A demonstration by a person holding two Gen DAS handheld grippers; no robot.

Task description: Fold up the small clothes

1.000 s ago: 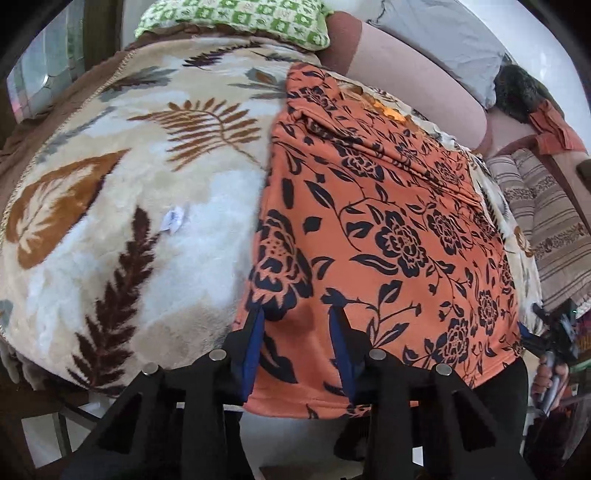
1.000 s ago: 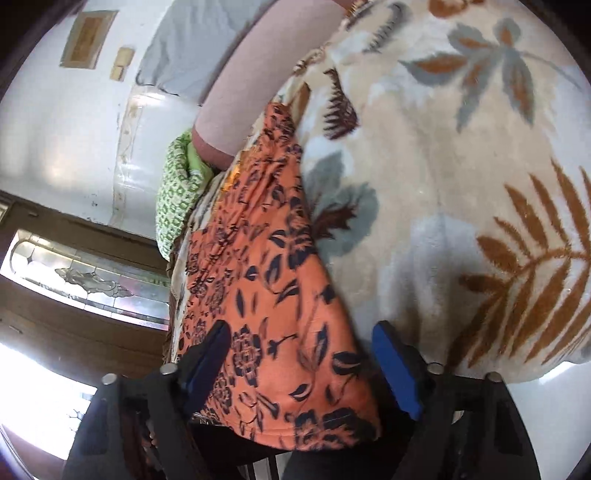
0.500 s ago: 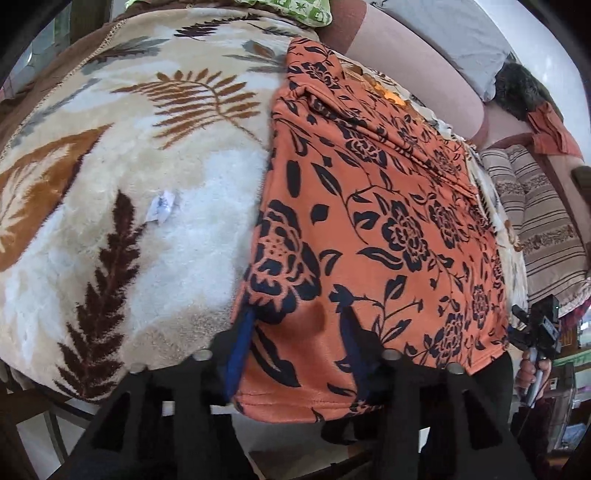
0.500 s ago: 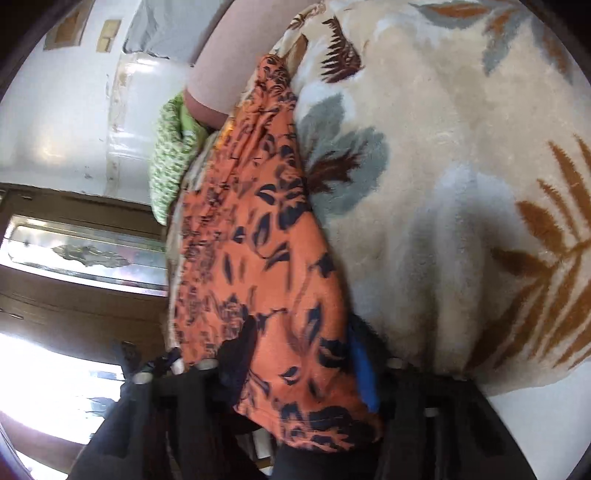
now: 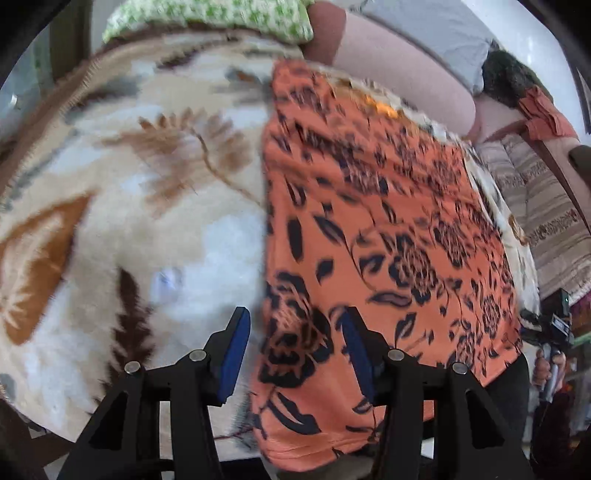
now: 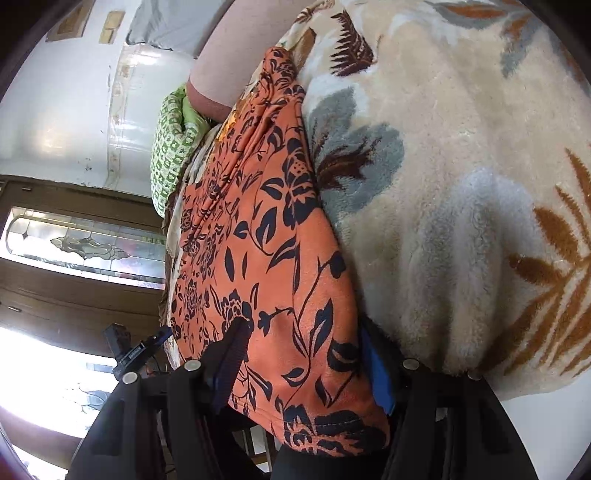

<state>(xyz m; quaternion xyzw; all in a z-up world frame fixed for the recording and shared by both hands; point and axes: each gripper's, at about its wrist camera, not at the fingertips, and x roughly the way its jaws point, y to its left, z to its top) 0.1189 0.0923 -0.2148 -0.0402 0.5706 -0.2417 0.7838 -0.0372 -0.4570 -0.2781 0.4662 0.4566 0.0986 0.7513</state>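
Two hand-held grippers work the near hem of an orange floral garment spread over a plush leaf-patterned blanket. The left gripper has its blue-padded jaws spread, straddling the garment's near-left corner where it droops over the blanket's front edge; one pad sits over bare blanket just beside the cloth, the other over the print, and neither presses the fabric. In its own view the right gripper has its jaws astride the near-right corner, the hem lying between them; they stand apart, and whether the pads bite yet cannot be told, as the cloth hides one of them.

The garment lies flat and lengthwise, its near hem hanging off the blanket's front edge, its far end reaching toward a green patterned cushion and pink bolster at the back.

By the look of it, this is the grasping step ahead of a first fold. The next move would call for both sets of jaws to pinch their corners firmly, through every layer, then lift together and carry the hem evenly toward the far end.
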